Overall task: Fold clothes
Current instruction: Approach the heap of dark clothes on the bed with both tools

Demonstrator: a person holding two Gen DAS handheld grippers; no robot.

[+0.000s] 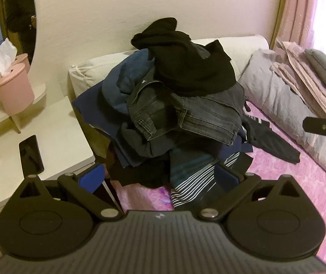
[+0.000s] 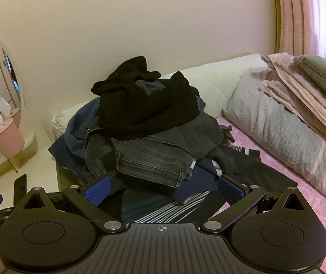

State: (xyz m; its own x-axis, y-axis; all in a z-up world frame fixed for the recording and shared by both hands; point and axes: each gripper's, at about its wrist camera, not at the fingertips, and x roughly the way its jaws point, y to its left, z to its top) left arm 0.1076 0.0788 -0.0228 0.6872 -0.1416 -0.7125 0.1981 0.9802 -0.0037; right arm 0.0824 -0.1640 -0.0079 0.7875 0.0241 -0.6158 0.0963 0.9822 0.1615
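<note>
Dark clothes heaped on a pink bed

A black garment (image 1: 185,57) tops the pile, over washed grey-black jeans (image 1: 185,116) and, to the left, a blue denim piece (image 1: 126,77) and navy cloth (image 1: 87,107). Nearest lies a dark top with white stripes (image 1: 192,182) and teal bands. The bedspread (image 1: 300,194) is pink with a paler floral pattern. At the far right sit a grey herringbone pillow (image 2: 277,132), folded dusty-pink sheets (image 2: 300,98) and an olive-grey cushion (image 2: 322,73). At the left stands a pink tissue holder (image 1: 12,91) on a white table (image 1: 55,125). The gripper pads (image 2: 96,193) are blue.
</note>
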